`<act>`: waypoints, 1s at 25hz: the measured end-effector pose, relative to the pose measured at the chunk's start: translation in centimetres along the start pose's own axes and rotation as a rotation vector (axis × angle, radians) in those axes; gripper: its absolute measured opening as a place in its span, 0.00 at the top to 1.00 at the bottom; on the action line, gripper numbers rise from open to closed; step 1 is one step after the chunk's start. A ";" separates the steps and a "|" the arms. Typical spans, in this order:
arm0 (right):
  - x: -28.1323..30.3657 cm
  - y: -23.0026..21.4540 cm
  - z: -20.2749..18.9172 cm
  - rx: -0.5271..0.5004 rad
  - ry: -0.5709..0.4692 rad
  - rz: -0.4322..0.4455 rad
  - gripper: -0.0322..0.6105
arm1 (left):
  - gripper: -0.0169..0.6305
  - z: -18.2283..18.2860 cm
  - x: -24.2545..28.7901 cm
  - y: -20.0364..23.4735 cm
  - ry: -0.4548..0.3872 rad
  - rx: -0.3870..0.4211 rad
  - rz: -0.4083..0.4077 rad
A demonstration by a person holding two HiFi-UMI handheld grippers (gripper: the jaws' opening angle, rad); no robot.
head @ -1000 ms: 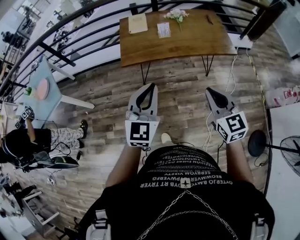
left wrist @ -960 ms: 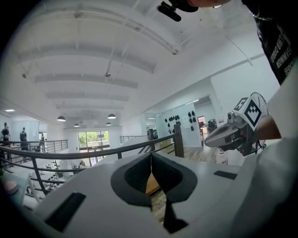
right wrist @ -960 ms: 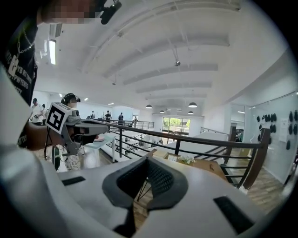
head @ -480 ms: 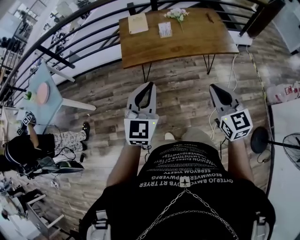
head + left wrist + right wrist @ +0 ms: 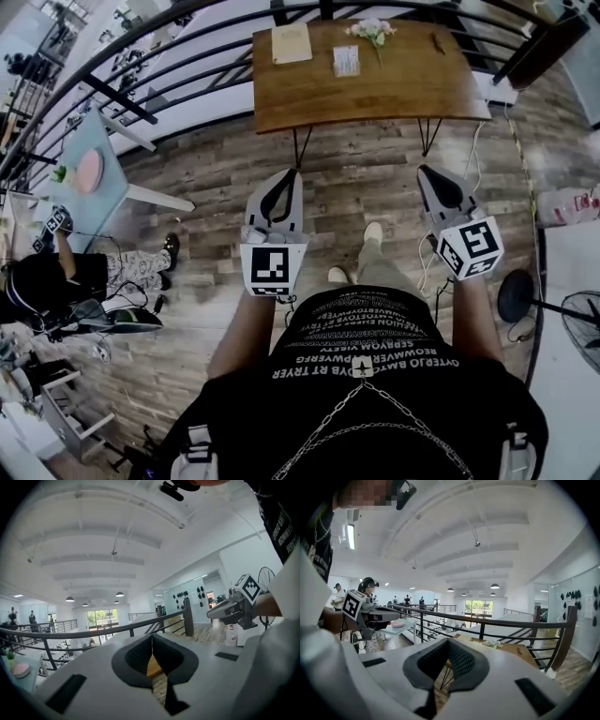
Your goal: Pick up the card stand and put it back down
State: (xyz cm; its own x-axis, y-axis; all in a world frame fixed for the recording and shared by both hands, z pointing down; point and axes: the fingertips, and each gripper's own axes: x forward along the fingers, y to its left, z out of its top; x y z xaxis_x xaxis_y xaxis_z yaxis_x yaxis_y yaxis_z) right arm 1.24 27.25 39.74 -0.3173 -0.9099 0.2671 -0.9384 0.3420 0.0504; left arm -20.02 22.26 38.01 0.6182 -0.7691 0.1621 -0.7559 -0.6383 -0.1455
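Nothing fancy going on here: the card stand [image 5: 346, 60] is being shown sitting on the wooden surface [image 5: 375, 84], toward its far edge. A tan sheet [image 5: 292, 43] is lying to the left of the stand on that surface, and a little bunch of flowers [image 5: 372, 30] is just to its right. The left claw [image 5: 288, 174] and the right claw [image 5: 428, 172] are both being held out over the plank floor [image 5: 356, 178] on the near side of the surface. They're well apart from it and from the stand, and pointed roughly its way. The left claw's jaws are being held pressed together with nothing between them, and same deal for the right claw. A black railing [image 5: 479, 620] is being seen running behind the surface.
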 end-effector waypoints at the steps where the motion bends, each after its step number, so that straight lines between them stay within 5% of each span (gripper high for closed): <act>1: 0.4 0.0 0.0 -0.004 -0.001 0.007 0.93 | 0.93 -0.1 0.1 0.4 0.001 0.000 0.013; 10: 3.0 -0.2 -0.5 -0.046 0.030 0.067 0.93 | 0.93 0.0 3.1 0.8 -0.006 -0.011 0.031; 25: 7.5 -6.4 -0.8 -0.023 0.075 0.074 0.93 | 0.93 0.0 11.5 0.6 0.027 -0.034 0.001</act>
State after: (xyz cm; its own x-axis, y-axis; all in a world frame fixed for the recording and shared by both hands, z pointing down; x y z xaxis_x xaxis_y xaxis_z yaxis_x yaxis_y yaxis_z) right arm 5.01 18.45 42.16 -0.3739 -0.8622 0.3418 -0.9090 0.4139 0.0497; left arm -13.42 13.04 39.77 0.6115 -0.7684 0.1887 -0.7638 -0.6355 -0.1128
